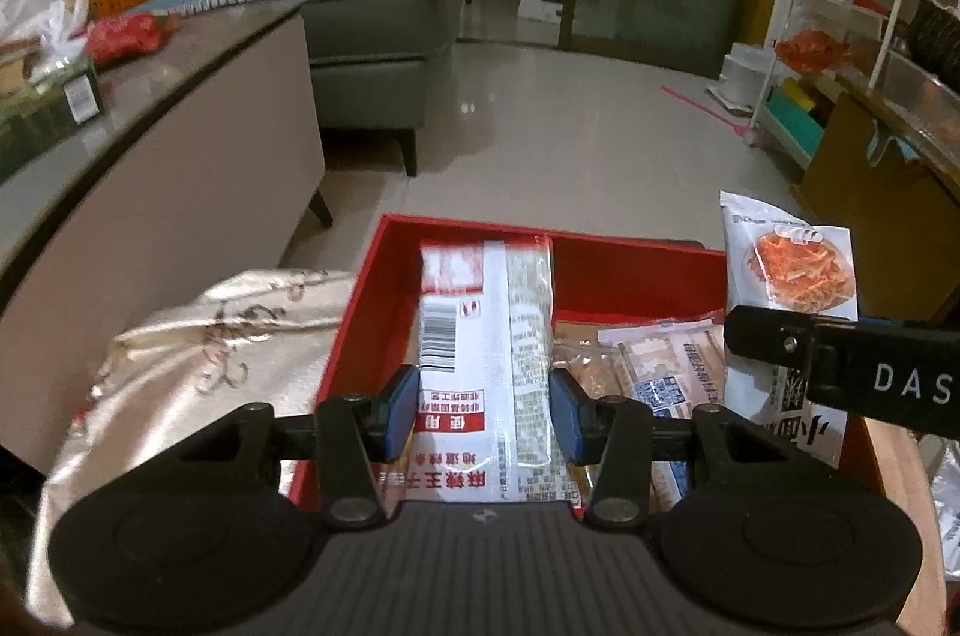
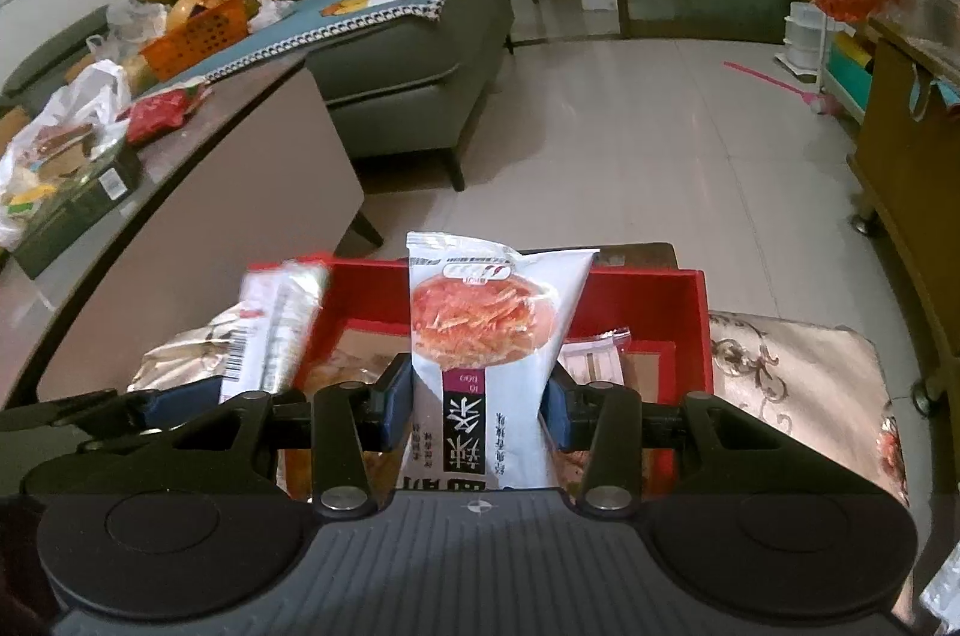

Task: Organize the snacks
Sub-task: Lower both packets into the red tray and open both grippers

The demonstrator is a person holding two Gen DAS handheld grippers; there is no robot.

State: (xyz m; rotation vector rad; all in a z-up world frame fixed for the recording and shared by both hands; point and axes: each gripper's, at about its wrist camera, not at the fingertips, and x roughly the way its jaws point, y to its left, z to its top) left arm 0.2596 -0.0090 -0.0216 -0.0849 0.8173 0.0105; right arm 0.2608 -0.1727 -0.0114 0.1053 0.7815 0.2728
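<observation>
My left gripper (image 1: pixel 485 411) is shut on a white and red snack packet (image 1: pixel 480 336) with a barcode, held upright over the red box (image 1: pixel 630 270). The packet also shows in the right wrist view (image 2: pixel 273 336). My right gripper (image 2: pixel 480 411) is shut on a white spicy-strip snack bag (image 2: pixel 486 330) with an orange food picture, held over the same red box (image 2: pixel 660 300). That bag and the right gripper's black finger show in the left wrist view (image 1: pixel 792 276). Several wrapped snack bars (image 1: pixel 654 366) lie inside the box.
The box sits on a cushion with a silver patterned cover (image 1: pixel 228 336). A beige cabinet (image 1: pixel 150 192) with bags and a dark box stands left. A grey sofa (image 1: pixel 384 36) is behind. A wooden cabinet (image 2: pixel 912 168) and white rack (image 1: pixel 840 6) stand right. Tiled floor lies ahead.
</observation>
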